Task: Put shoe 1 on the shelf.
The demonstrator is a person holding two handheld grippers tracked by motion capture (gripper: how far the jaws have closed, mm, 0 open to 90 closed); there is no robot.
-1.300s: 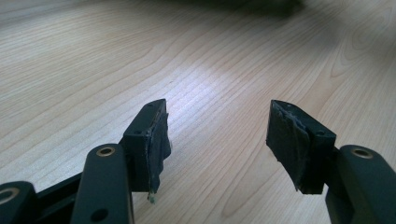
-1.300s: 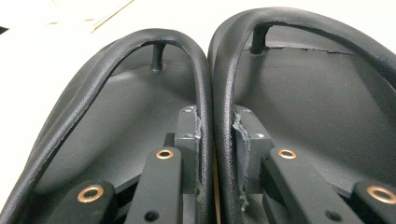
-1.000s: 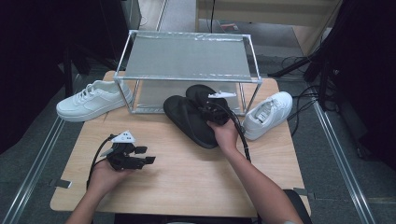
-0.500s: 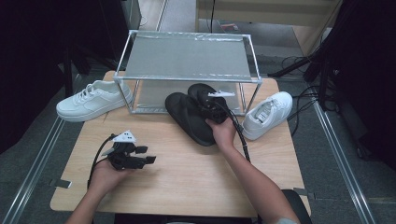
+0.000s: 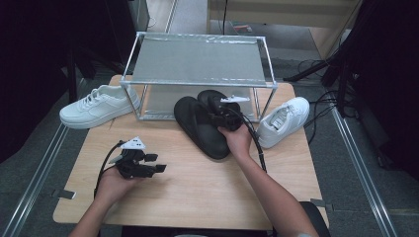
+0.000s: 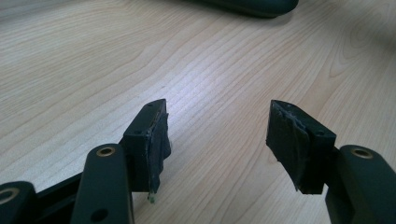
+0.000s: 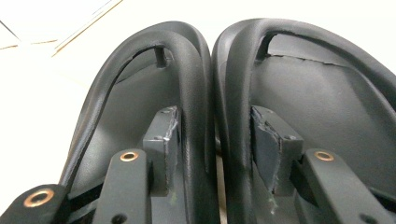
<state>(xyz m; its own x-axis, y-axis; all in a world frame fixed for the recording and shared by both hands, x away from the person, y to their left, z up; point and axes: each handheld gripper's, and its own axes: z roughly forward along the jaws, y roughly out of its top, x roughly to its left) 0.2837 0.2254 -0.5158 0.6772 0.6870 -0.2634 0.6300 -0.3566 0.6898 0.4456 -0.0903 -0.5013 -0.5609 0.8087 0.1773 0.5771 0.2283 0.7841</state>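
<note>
Two black sandals at the rack's open front

The right gripper (image 7: 215, 140) straddles the sandals' (image 5: 205, 123) inner straps (image 7: 205, 93), its jaws having just been opening, pads beside them. The left gripper (image 6: 217, 135) hangs wide open, holding nothing, over the desk (image 5: 197, 182).

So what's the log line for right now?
left gripper: open, idle on table | right gripper: just opening around sandal straps | sandals: by rack

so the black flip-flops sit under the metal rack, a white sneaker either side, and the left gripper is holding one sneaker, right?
Not quite: the left gripper holds nothing. The left gripper view shows open jaws over the bare wooden table. The rest holds: black flip-flops at the metal rack, a white sneaker either side.
</note>
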